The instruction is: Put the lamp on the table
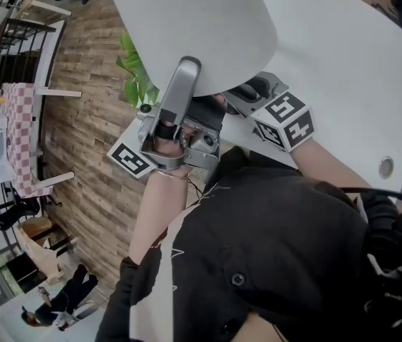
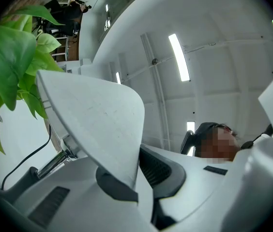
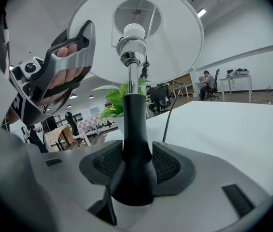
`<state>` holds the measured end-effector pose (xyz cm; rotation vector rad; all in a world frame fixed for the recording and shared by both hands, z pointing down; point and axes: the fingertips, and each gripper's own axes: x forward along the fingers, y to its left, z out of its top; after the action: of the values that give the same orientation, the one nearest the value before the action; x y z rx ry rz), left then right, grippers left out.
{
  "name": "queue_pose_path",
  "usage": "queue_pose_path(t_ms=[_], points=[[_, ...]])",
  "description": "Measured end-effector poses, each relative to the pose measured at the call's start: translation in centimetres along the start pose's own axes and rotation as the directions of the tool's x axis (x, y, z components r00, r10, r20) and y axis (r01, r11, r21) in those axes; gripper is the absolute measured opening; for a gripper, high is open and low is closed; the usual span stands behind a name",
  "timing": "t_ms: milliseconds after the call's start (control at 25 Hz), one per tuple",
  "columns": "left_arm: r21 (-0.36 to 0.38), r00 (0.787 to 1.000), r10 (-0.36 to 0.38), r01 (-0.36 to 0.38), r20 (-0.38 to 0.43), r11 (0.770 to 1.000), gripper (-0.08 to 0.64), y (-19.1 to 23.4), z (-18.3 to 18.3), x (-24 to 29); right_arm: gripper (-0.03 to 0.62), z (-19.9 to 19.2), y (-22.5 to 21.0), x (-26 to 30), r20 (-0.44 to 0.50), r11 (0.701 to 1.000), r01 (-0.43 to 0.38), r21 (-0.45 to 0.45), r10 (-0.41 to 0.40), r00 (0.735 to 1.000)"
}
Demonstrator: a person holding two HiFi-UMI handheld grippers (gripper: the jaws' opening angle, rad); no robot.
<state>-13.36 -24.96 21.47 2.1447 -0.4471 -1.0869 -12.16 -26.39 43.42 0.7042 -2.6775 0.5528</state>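
Note:
The lamp has a wide white shade (image 1: 194, 27) and a black stem (image 3: 135, 129) with a chrome neck and bulb socket. My left gripper (image 1: 187, 66) points upward and is shut on the shade's rim (image 2: 98, 115), which is pinched between its jaws. My right gripper (image 1: 247, 91) sits under the shade, partly hidden by it. In the right gripper view its pads (image 3: 165, 163) press the flared black stem from both sides, so it is shut on the stem. The lamp hangs over the near corner of the white table (image 1: 343, 70). Its foot is hidden.
A green leafy plant (image 1: 135, 77) stands by the table's corner, close to the shade. The lamp's dark cord (image 3: 170, 115) trails down toward the tabletop (image 3: 223, 124). Wooden floor, chairs and a checked table (image 1: 19, 120) lie to the left. A round grommet (image 1: 385, 167) sits in the table.

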Motion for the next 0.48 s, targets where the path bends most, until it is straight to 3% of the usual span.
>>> queue_pose_path(t_ms=[480], points=[[0.081,0.997,0.016,-0.022,0.074,0.996,0.041,0.46,0.48,-0.8,0.198,0.02,-0.1,-0.02,-0.008,0.999,0.022,-0.042,-0.022,1.0]])
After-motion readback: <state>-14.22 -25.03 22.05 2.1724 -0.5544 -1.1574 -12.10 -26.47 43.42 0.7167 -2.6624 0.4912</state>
